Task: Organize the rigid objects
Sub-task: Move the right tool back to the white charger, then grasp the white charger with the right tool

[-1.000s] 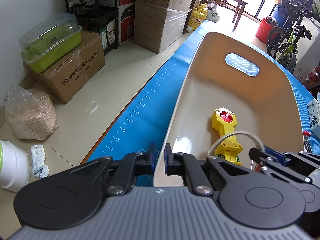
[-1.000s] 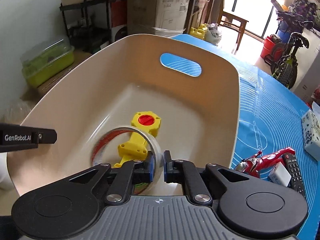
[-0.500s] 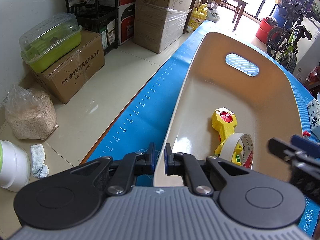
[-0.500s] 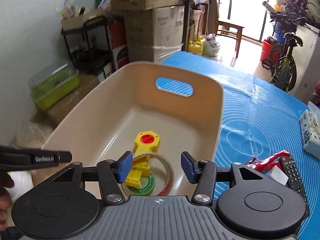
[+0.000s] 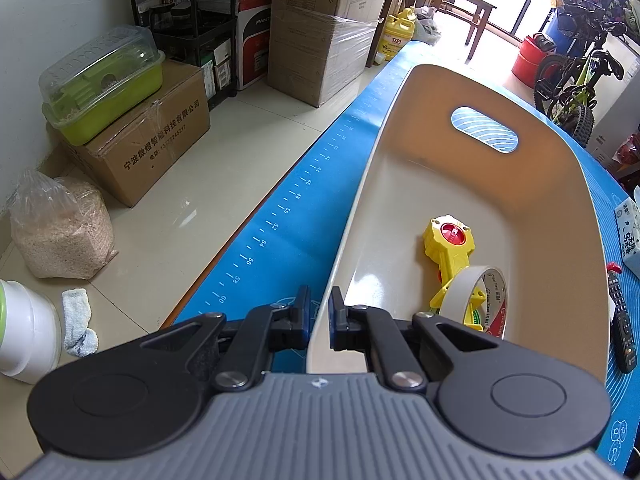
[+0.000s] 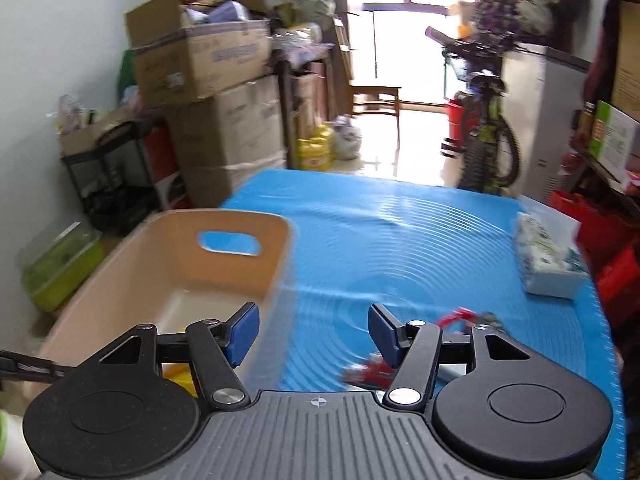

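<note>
My left gripper (image 5: 319, 312) is shut on the near rim of the beige tub (image 5: 360, 208), one pad on each side of the wall. Inside the tub lie a yellow toy with a red button (image 5: 450, 248) and a roll of tape (image 5: 480, 296) that leans on the toy. My right gripper (image 6: 314, 328) hangs above the blue mat (image 6: 400, 240) just right of the tub (image 6: 240, 264); its jaws are opening, with nothing between them. A red toy figure (image 6: 372, 368) lies on the mat under it, blurred.
A black remote (image 5: 620, 320) and a tissue pack (image 6: 548, 260) lie on the mat right of the tub. The table's left edge runs along a ruler strip (image 5: 280, 216). Cardboard boxes, a shelf and a bicycle stand beyond.
The right gripper let go of the tape roll, which now rests in the tub against the yellow toy. It opened, rose and swung right, out over the mat. The left gripper stayed put.
</note>
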The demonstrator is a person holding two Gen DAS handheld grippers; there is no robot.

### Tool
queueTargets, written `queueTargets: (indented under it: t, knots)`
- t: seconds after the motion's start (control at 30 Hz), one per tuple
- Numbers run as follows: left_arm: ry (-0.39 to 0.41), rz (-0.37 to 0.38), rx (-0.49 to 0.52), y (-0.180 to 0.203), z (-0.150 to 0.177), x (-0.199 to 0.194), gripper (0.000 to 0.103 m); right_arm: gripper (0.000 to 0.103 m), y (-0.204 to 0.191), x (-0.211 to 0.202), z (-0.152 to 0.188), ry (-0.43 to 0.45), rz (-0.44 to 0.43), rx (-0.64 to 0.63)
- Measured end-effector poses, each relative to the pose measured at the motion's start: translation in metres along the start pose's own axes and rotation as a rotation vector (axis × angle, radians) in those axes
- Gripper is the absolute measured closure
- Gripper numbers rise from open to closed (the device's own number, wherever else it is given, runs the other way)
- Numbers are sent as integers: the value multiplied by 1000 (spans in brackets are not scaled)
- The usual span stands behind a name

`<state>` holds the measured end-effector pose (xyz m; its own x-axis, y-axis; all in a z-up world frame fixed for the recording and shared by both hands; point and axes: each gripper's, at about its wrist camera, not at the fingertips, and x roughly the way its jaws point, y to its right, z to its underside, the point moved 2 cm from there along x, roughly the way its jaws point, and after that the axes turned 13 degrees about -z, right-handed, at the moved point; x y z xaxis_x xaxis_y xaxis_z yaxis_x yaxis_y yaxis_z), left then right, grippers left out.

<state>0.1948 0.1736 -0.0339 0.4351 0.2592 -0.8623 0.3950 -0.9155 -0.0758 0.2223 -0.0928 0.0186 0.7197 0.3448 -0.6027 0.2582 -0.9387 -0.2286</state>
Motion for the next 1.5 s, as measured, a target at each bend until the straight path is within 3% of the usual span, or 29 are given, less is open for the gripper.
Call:
queueTargets:
  t: [0.37,0.67,0.97,1.1,1.23,1.5]
  knots:
    - [0,-5,-3,1,0,0,92,33,50,35,49,-83,37,67]
    - [0,-5,-2,2,0,0,92,30,41,68,73,-155,31,79]
    - [0,-5,-2,2,0,0,92,29,36,92,85,-163,73,105]
    - [0,-3,-2,2,0,0,92,34,34,94,86,-129,113,109]
    - [-1,-3,-2,2,-1,0,92,46,30,91,92,-92,134,95]
    - [-1,-3,-2,2,-1,0,92,52,28,82,99,-63,143,69]
